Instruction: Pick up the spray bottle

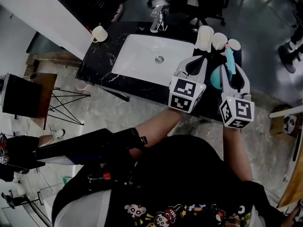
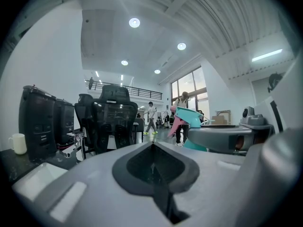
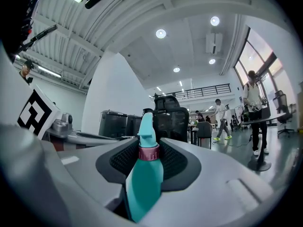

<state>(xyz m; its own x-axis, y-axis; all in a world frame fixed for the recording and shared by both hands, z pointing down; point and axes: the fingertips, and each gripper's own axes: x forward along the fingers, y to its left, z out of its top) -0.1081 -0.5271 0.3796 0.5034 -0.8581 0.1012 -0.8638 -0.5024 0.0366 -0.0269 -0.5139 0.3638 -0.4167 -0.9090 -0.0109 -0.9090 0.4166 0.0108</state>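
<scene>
A teal spray bottle (image 3: 144, 171) with a pink collar and teal trigger head stands clamped between the jaws of my right gripper (image 3: 147, 174), lifted above the counter. From the head view the spray bottle (image 1: 229, 63) shows teal in the right gripper (image 1: 232, 72), over the right end of the black counter (image 1: 102, 63). My left gripper (image 1: 196, 63) is just to its left with its jaws closed together and nothing between them. The left gripper view shows the spray bottle's head (image 2: 188, 118) past the left gripper (image 2: 154, 167).
A white sink basin (image 1: 151, 58) with a chrome tap (image 1: 158, 20) is set in the counter. A white mug (image 1: 99, 33) stands at its left end, pale cups (image 1: 212, 39) at the right rear. Office chairs (image 2: 111, 122) and black bins (image 2: 40, 122) stand behind.
</scene>
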